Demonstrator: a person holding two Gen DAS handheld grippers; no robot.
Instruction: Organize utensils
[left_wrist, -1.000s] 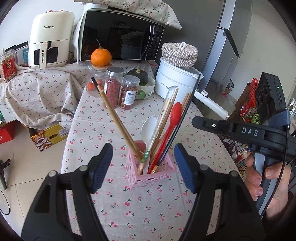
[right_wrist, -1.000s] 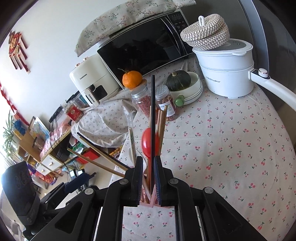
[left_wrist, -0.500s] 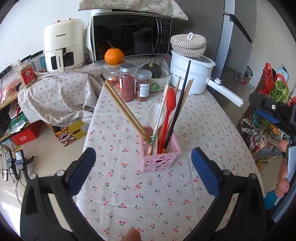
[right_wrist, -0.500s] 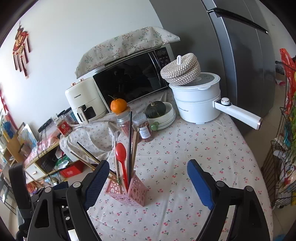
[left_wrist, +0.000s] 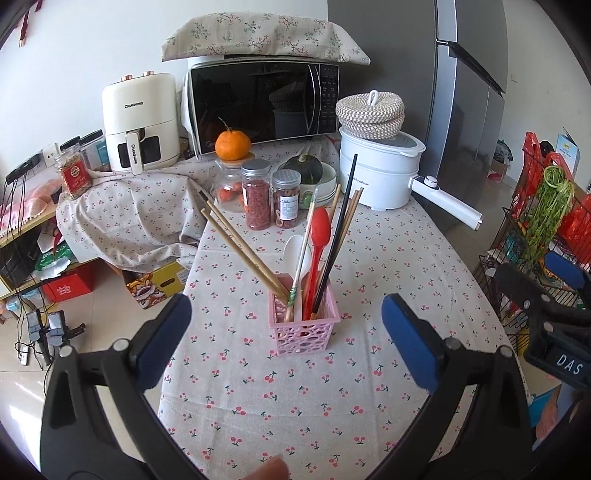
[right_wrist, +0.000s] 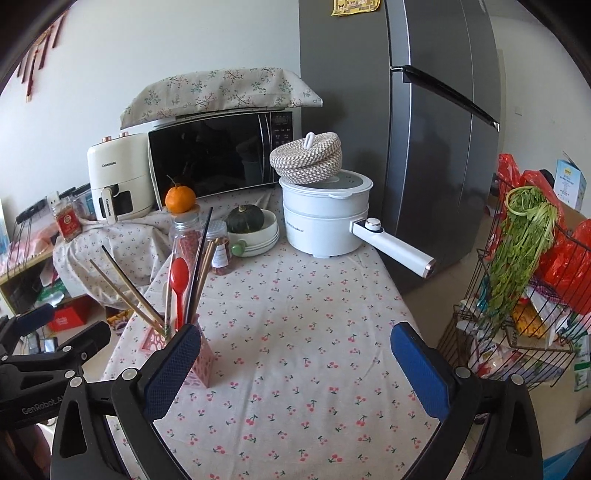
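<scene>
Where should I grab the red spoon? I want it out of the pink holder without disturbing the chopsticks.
Grip the red spoon on its neck just under the bowl, coming from above. It stands almost upright with the bowl up, clear of the pink holder; chopsticks crowd its handle lower down.

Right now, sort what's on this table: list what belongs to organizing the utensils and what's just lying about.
Belongs to the job: pink basket, red spoon, white spoon, black chopstick, wooden chopsticks.

Just lying about: microwave, air fryer, white pot, orange, two spice jars, squash.
</scene>
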